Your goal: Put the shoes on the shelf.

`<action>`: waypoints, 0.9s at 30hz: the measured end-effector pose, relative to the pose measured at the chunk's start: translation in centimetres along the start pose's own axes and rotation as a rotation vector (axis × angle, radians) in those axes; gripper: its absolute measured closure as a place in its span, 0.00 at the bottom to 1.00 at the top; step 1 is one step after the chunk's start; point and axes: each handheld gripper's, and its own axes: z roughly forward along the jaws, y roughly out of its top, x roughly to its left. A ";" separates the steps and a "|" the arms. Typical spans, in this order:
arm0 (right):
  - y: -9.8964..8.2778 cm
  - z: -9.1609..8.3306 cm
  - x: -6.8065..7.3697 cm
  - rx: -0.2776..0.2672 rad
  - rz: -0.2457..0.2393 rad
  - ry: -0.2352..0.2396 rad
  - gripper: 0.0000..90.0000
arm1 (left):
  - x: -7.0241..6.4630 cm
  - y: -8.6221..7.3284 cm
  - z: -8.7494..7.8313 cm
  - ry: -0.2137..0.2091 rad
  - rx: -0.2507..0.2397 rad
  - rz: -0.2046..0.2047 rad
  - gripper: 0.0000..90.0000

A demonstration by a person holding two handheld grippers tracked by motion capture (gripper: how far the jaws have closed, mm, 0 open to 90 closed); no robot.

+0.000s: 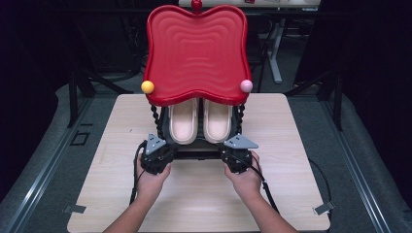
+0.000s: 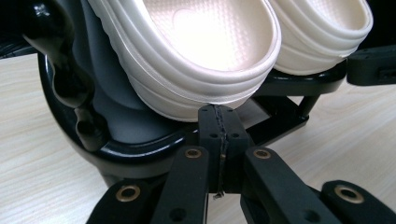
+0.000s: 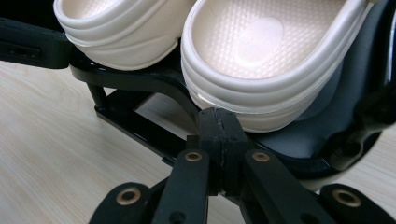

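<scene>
Two cream slippers sit side by side on the black lower shelf (image 1: 194, 149) of a small rack, the left slipper (image 1: 183, 121) beside the right slipper (image 1: 217, 120). My left gripper (image 1: 164, 147) is at the shelf's front left corner, jaws shut with nothing between them. In the left gripper view its tips (image 2: 219, 113) lie just under the heel of the near slipper (image 2: 201, 51), above the shelf rim (image 2: 140, 145). My right gripper (image 1: 229, 149) is at the front right corner, also shut and empty. Its tips (image 3: 219, 115) meet the heel of its near slipper (image 3: 261, 51).
A wavy red tray (image 1: 197, 53) forms the rack's top and overhangs the slippers, with a yellow ball (image 1: 147, 87) and a pink ball (image 1: 246, 86) at its front corners. The rack stands on a light wooden table (image 1: 204, 199). Dark floor and stands surround it.
</scene>
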 end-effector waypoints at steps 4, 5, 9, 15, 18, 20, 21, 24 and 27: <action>0.3 0.6 0.3 0.002 0.001 0.003 1.00 | -0.1 0.2 0.5 0.002 0.006 -0.002 1.00; 0.5 0.8 0.4 0.004 0.000 0.003 1.00 | -0.1 0.2 0.6 0.001 0.008 -0.002 1.00; 0.7 1.4 0.8 0.005 -0.008 0.008 1.00 | -0.1 0.2 1.0 0.002 0.007 -0.009 1.00; 0.7 1.8 1.0 0.001 -0.008 0.002 1.00 | 0.2 0.2 1.3 -0.005 0.003 -0.016 1.00; 0.7 1.8 1.0 -0.002 -0.004 0.004 1.00 | 0.2 0.2 1.4 -0.006 0.006 -0.019 1.00; 0.7 1.8 1.0 0.002 -0.007 0.003 1.00 | 0.2 0.2 1.3 -0.007 0.006 -0.013 1.00; 0.7 1.6 0.9 -0.002 -0.008 0.004 1.00 | 0.2 0.1 1.2 -0.005 0.002 -0.013 1.00; 0.7 0.9 0.8 -0.017 -0.015 0.005 1.00 | 0.3 0.3 0.5 -0.005 -0.016 -0.010 1.00; 0.6 0.0 0.4 -0.030 -0.029 -0.017 1.00 | 0.6 0.5 -0.2 0.008 -0.029 0.000 1.00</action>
